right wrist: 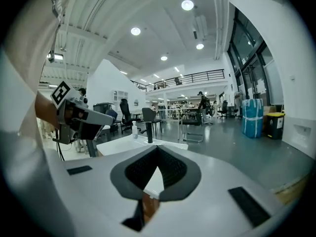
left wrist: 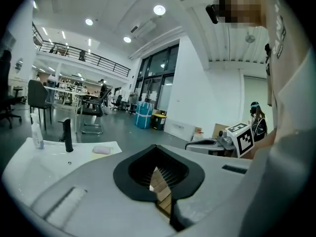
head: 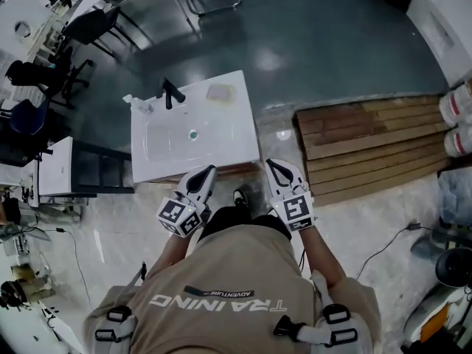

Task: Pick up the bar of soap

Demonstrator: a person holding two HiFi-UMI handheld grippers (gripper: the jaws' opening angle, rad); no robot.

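Observation:
The pale pink bar of soap (head: pixel 220 92) lies at the far right corner of a white sink (head: pixel 221 150), to the right of the black tap (head: pixel 172 93). From the left gripper view the soap (left wrist: pixel 102 150) shows beyond the jaws, past the tap (left wrist: pixel 67 136). My left gripper (head: pixel 206 171) hovers at the sink's near edge, jaws together and empty. My right gripper (head: pixel 273 166) is held just off the sink's near right corner, shut on nothing. Each gripper is still well short of the soap. In the right gripper view the sink (right wrist: pixel 123 146) lies ahead to the left.
A small clear bottle (head: pixel 137 105) stands left of the tap. Wooden planks (head: pixel 369 142) lie on the floor to the right, with white buckets (head: pixel 457 105) beyond them. Office chairs (head: pixel 88 28) and desks are at the far left. A cable (head: pixel 383 248) runs along the floor.

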